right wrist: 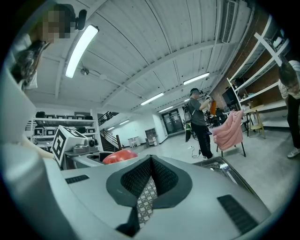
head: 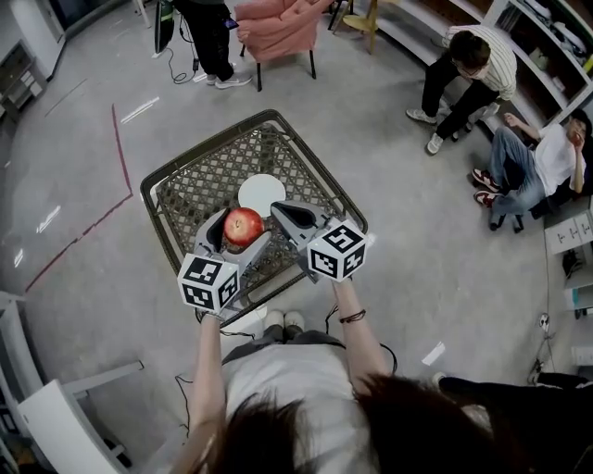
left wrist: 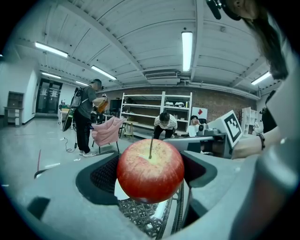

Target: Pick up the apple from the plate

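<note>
- Gripping the red apple [head: 243, 225] in the left gripper [head: 235, 239], with fingers [head: 214, 233] clamped on both flanks of the fruit and the stem pointing up.
- Confirmed in the left gripper view, with dark ribbed pads [left wrist: 101, 177] pressed against either side of the apple and speckled red skin filling the middle of the shot.
- Off the white plate [head: 262, 193], then, with the apple just on the near side of it in the head view and overlapping its near edge. No telling how high above it.
- A glimpse of white plate and mesh below the apple in the left gripper view.
- Over to the right gripper [head: 285, 215], with fingers shut together and holding nothing. Only a sliver of patterned mesh through the slit in the right gripper view.
- Parked just beside the apple on its right, tips aimed at the near edge of the plate.
- Under it all, a wire-mesh tabletop [head: 185, 199] with a dark metal rim, the plate near its middle.
- At the near end of each tool, a marker cube, on the left [head: 208, 282] and on the right [head: 335, 252].
- Around the scene, grey floor [head: 417, 241], two seated persons [head: 468, 69] by the shelves [head: 519, 28] at upper right, and a standing person [head: 211, 37] next to a pink-draped chair [head: 278, 28] at the top.
</note>
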Demonstrator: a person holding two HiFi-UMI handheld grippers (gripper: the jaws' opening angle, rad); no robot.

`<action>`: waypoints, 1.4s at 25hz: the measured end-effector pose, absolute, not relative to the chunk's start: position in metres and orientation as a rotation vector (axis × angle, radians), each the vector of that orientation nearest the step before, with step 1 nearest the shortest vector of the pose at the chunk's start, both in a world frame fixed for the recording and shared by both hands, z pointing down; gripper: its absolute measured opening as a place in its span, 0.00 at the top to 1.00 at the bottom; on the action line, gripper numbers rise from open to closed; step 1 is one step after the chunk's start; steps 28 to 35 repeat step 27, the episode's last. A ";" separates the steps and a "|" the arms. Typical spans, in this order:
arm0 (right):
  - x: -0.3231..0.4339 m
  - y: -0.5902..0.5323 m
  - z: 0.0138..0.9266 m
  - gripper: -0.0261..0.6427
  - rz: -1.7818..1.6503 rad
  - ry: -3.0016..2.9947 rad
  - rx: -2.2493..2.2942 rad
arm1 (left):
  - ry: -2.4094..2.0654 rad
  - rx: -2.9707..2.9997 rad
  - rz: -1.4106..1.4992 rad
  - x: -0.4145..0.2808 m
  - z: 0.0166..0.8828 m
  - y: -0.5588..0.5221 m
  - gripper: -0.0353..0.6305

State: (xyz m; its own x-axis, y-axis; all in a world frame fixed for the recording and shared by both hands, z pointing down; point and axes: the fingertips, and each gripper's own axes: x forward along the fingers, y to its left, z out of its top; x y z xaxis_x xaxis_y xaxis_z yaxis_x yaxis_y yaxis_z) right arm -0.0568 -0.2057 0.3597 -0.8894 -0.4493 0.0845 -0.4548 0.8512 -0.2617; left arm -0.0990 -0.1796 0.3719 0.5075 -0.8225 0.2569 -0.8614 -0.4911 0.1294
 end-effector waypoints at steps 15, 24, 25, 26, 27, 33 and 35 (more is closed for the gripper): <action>-0.060 -0.204 0.361 0.95 0.436 -3.006 0.722 | -1.438 2.499 0.234 -0.101 0.374 -0.180 0.32; -0.061 -0.206 0.363 0.95 0.442 -3.007 0.725 | -1.441 2.495 0.244 -0.105 0.377 -0.181 0.32; -0.061 -0.207 0.362 0.95 0.440 -3.009 0.723 | -1.442 2.496 0.244 -0.105 0.376 -0.182 0.32; -0.061 -0.207 0.361 0.95 0.437 -3.011 0.721 | -1.443 2.497 0.243 -0.105 0.376 -0.183 0.32; -0.061 -0.208 0.360 0.95 0.434 -3.012 0.719 | -1.444 2.498 0.243 -0.105 0.375 -0.184 0.32; -0.061 -0.208 0.360 0.95 0.434 -3.012 0.719 | -1.444 2.498 0.243 -0.105 0.375 -0.184 0.32; -0.061 -0.208 0.360 0.95 0.434 -3.012 0.719 | -1.444 2.498 0.243 -0.105 0.375 -0.184 0.32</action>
